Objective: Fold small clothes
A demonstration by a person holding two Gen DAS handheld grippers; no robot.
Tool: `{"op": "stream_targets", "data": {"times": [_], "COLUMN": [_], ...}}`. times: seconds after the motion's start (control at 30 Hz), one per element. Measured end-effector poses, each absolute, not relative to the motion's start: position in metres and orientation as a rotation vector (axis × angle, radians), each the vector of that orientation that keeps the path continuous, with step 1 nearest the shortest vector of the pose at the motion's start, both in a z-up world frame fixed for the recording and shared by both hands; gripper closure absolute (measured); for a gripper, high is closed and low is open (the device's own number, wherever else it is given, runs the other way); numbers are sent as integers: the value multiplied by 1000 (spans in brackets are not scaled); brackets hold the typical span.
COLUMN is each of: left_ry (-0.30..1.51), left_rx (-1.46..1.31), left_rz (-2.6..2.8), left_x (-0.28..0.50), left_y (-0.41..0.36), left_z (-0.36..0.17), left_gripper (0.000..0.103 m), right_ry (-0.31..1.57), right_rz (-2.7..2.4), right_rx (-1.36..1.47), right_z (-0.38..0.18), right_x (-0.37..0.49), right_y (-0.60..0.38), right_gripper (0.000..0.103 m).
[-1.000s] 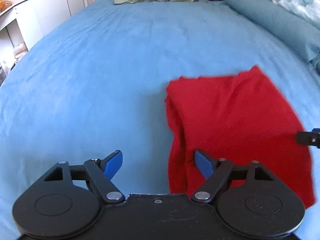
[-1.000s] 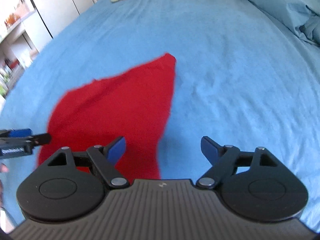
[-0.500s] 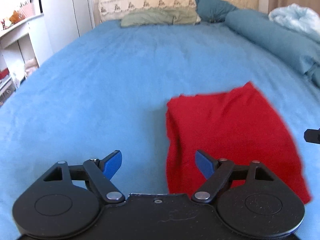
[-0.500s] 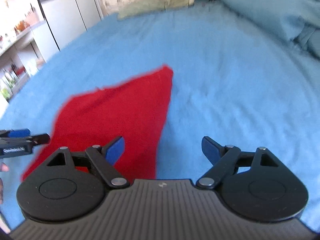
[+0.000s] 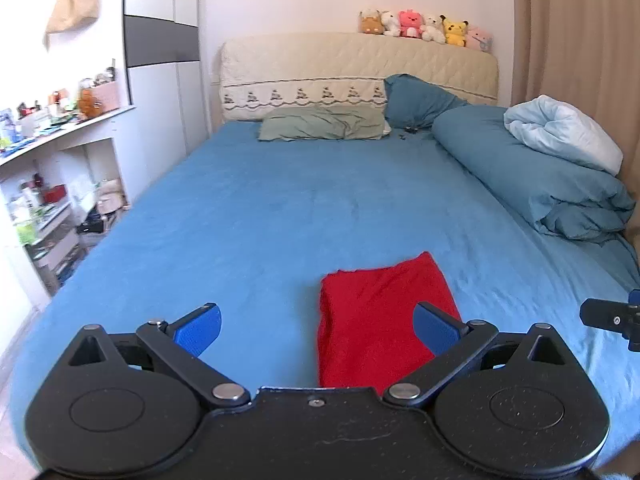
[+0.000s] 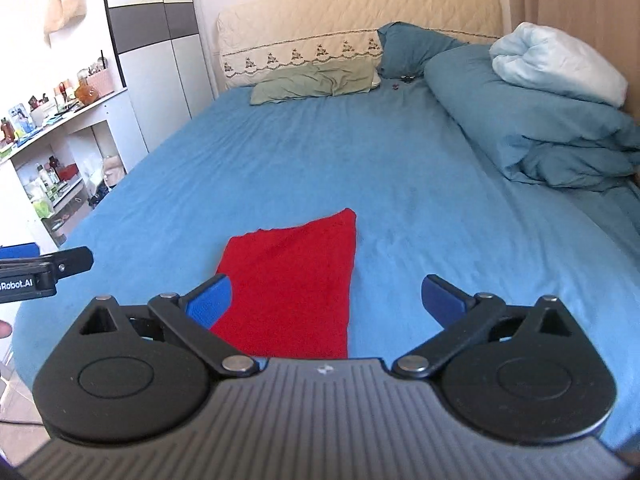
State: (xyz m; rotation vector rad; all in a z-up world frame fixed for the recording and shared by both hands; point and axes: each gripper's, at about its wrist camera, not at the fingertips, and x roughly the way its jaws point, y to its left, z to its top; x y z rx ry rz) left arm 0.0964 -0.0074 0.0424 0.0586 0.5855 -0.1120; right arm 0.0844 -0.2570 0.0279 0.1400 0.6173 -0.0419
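Observation:
A small red garment (image 5: 380,320) lies folded flat on the blue bed sheet (image 5: 280,208), near the foot of the bed. It also shows in the right wrist view (image 6: 292,284). My left gripper (image 5: 316,328) is open and empty, raised above and behind the garment's left part. My right gripper (image 6: 326,300) is open and empty, raised above the garment's right edge. The right gripper's tip shows at the right edge of the left wrist view (image 5: 608,318). The left gripper's tip shows at the left edge of the right wrist view (image 6: 44,270).
A green pillow (image 5: 324,122) and a dark blue pillow (image 5: 416,100) lie at the headboard (image 5: 356,68). A rolled blue duvet (image 5: 532,176) with a white blanket (image 5: 564,132) runs along the right side. Cluttered white shelves (image 5: 52,184) stand left of the bed.
Both grippers have risen and drawn back from the garment, so the views now take in the whole bed. The garment lies still. Both stay open.

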Motion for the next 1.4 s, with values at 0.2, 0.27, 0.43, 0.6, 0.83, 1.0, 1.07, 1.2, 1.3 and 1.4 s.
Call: {"op": "stream_targets", "data": {"times": [0.2, 0.27, 0.43, 0.6, 0.83, 1.0, 1.07, 1.2, 1.3, 1.4], "left_ry": [582, 591, 634, 659, 654, 652, 648, 644, 645, 644], "left_rx": [71, 88, 102, 101, 114, 128, 130, 140, 139, 143], "left_rz": [-73, -64, -56, -67, -75, -83, -86, -87, -88, -83], "left_x": [53, 43, 24, 14, 10, 10, 9, 8, 8, 8], "left_y": [-1, -1, -2, -2, -6, -10, -12, -7, -7, -7], "left_z": [41, 35, 14, 1, -1, -1, -1, -2, -2, -2], "left_gripper": [0, 0, 0, 0, 0, 0, 0, 0, 0, 0], "right_ry": [662, 677, 721, 759, 785, 782, 783, 783, 782, 783], "right_rz": [-74, -82, -102, -137, -166, -173, -173, -171, -171, -169], "right_rx": [103, 89, 77, 88, 94, 93, 93, 96, 96, 97], "right_z": [40, 35, 18, 0, -10, -10, -11, -11, -10, -10], "right_x": [26, 14, -7, -17, -20, -20, -20, -20, -19, -18], "right_y": [-234, -227, -215, -216, -224, -225, -226, -225, -225, -224], "right_gripper": [0, 0, 0, 0, 0, 0, 0, 0, 0, 0]}}
